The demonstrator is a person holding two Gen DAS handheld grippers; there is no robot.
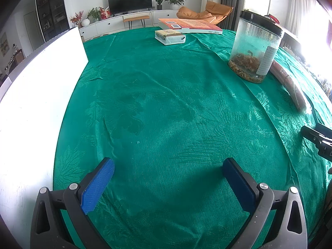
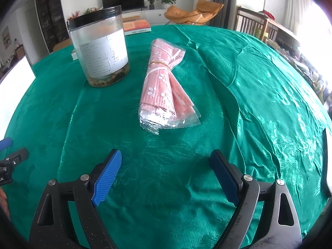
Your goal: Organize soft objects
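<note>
A bundle of pink face masks [image 2: 166,87] in clear wrappers, tied with a rubber band, lies on the green tablecloth [image 2: 249,103] just ahead of my right gripper [image 2: 169,161]. That gripper is open and empty, a short way in front of the bundle's near end. The bundle's edge shows at the right of the left wrist view [image 1: 290,85]. A wrapped tissue pack [image 1: 170,37] lies at the far side. My left gripper [image 1: 168,169] is open and empty over bare cloth.
A clear plastic jar [image 2: 101,47] with a black lid and dried contents stands left of the masks; it also shows in the left wrist view [image 1: 256,45]. An orange book [image 1: 188,26] lies behind the tissues. A white board [image 1: 35,95] lies on the left.
</note>
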